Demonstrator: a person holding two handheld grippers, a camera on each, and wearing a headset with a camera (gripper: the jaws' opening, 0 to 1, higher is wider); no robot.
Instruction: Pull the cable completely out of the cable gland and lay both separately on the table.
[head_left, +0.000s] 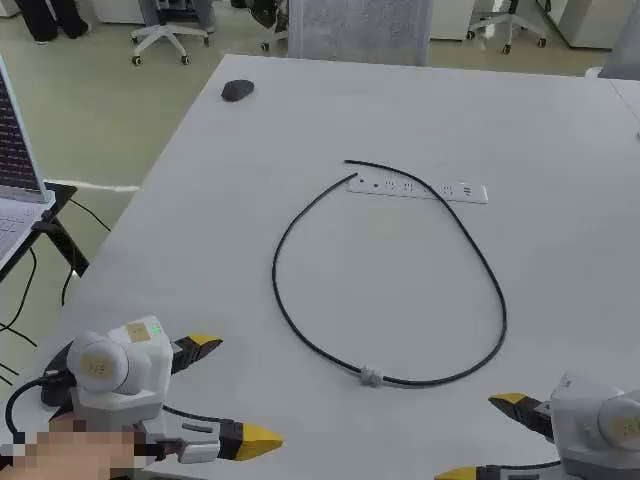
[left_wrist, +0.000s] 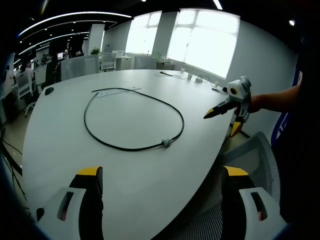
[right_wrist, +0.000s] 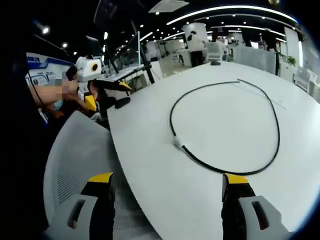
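Observation:
A black cable (head_left: 290, 225) (left_wrist: 100, 137) (right_wrist: 276, 130) lies in a wide loop on the white table (head_left: 560, 130). A small grey cable gland (head_left: 370, 377) (left_wrist: 166, 143) (right_wrist: 177, 142) sits threaded on it at the loop's near side. My left gripper (head_left: 232, 390) (left_wrist: 160, 172) hovers open over the near left corner, well short of the gland. My right gripper (head_left: 484, 437) (right_wrist: 164, 178) is open at the near right edge, also apart from the cable. Nothing is between either pair of jaws.
A white power strip (head_left: 420, 188) lies under the cable's far ends. A black mouse (head_left: 237, 90) rests at the far left. A laptop (head_left: 15, 170) stands on a side stand to the left. A mesh chair (right_wrist: 75, 165) is by the near edge.

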